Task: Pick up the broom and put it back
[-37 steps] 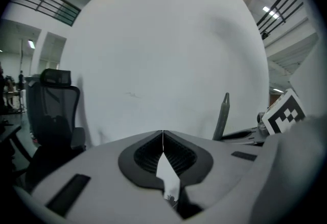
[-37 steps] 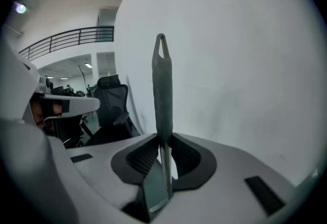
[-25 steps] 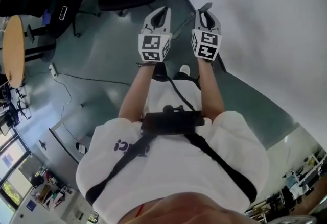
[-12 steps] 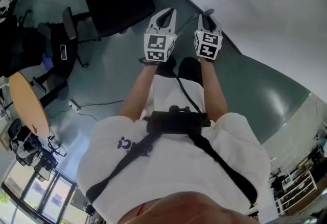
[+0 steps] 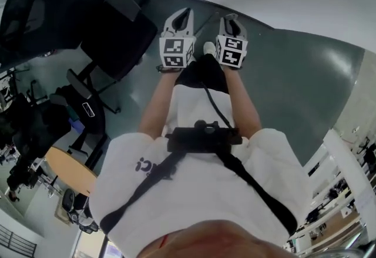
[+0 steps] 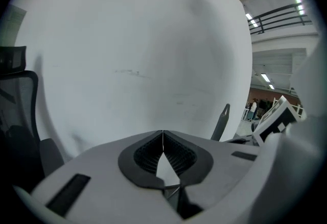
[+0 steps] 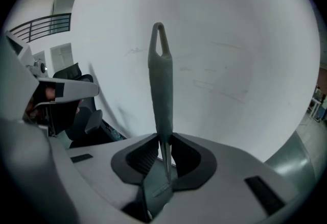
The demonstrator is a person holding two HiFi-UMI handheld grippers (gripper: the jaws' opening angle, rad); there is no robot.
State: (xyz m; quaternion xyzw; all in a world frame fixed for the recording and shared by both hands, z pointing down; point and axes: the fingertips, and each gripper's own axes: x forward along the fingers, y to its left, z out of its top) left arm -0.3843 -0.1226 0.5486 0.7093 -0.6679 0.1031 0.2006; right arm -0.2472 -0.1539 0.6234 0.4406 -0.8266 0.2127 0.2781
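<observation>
My head camera looks steeply down past a white shirt (image 5: 200, 186) to the left gripper (image 5: 185, 13), right gripper (image 5: 231, 17) and floor (image 5: 294, 86). Each gripper camera sits close behind its jaws, facing the white wall (image 6: 143, 54); both show the broom handle (image 7: 161, 90).

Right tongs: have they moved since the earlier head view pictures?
Yes. The right tongs, shut on the broom handle, have drawn level with the black chair, which earlier stood ahead of them.

Slim grey loop-topped broom handle (image 7: 162, 90) — its lower length (brush end included) hidden behind the white right gripper (image 7: 163, 141).
</observation>
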